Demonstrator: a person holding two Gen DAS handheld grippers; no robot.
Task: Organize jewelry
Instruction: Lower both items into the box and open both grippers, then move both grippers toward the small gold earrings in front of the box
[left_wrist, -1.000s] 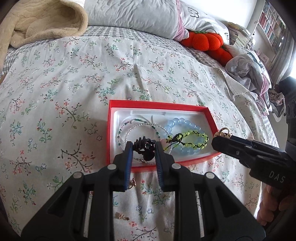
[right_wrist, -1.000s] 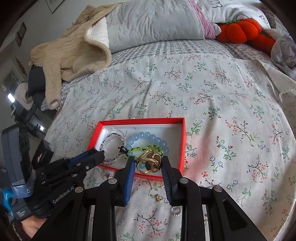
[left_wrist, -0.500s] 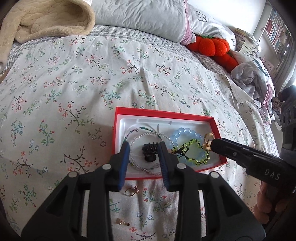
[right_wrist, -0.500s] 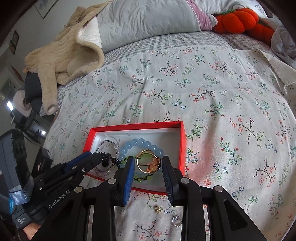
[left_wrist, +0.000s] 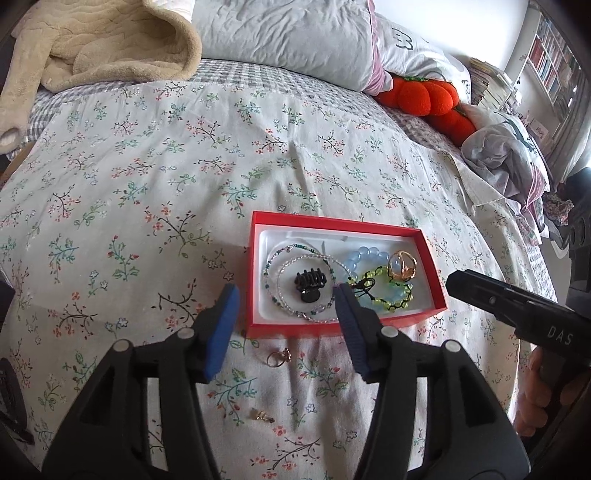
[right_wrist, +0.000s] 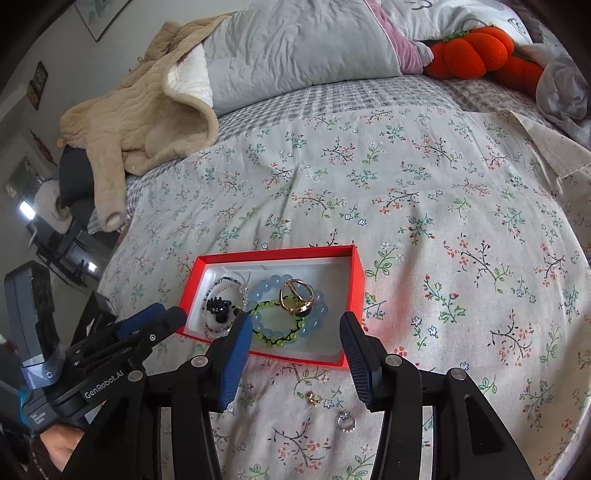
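A red box (left_wrist: 345, 220) (right_wrist: 356, 280) with a white lining lies on the floral bedspread. In it lie a black hair claw (left_wrist: 309, 283) (right_wrist: 218, 307), thin beaded bracelets (left_wrist: 280, 266), a pale blue bead bracelet (right_wrist: 317, 317), a green bead bracelet (left_wrist: 391, 295) (right_wrist: 273, 334) and a gold ring (left_wrist: 402, 266) (right_wrist: 297, 291). My left gripper (left_wrist: 284, 314) is open and empty just in front of the box. My right gripper (right_wrist: 293, 339) is open and empty over the box's near edge. Loose on the bedspread lie a gold ring (left_wrist: 277, 357), a small gold piece (left_wrist: 261, 415) (right_wrist: 314, 398) and a silver ring (right_wrist: 345, 421).
A beige fleece garment (left_wrist: 92, 44) (right_wrist: 147, 110), grey pillows (left_wrist: 295, 40) (right_wrist: 295, 48) and an orange plush pumpkin (left_wrist: 424, 96) (right_wrist: 476, 51) lie at the bed's far end. Crumpled clothes (left_wrist: 509, 151) lie at the right. Bookshelves (left_wrist: 554, 62) stand beyond.
Both grippers opened. The left let go of the black hair claw and the right let go of the gold ring; both now lie in the box. Both grippers drew back.
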